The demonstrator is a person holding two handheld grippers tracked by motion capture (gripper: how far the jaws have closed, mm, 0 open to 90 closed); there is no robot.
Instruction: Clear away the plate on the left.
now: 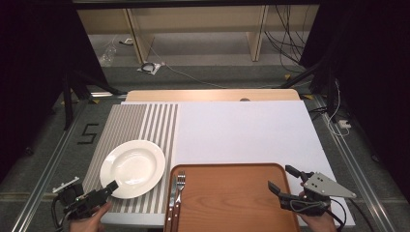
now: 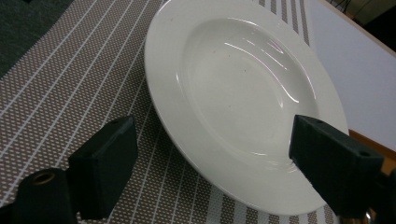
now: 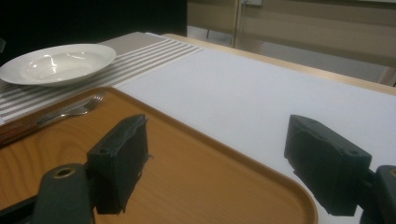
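Straddling the near rim of one white soup plate point(image 2: 243, 98), left gripper point(image 2: 212, 161) jaws wide, not clamped. Right gripper point(image 1: 285, 180) wide, empty, over one wooden tray's point(image 1: 232, 203) right edge. One fork point(image 1: 180, 186), one knife point(image 1: 172, 193) on tray's left. Plate on striped placemat point(image 1: 145, 123); white surface point(image 1: 241, 130), grey floor point(image 1: 203, 58) beyond.
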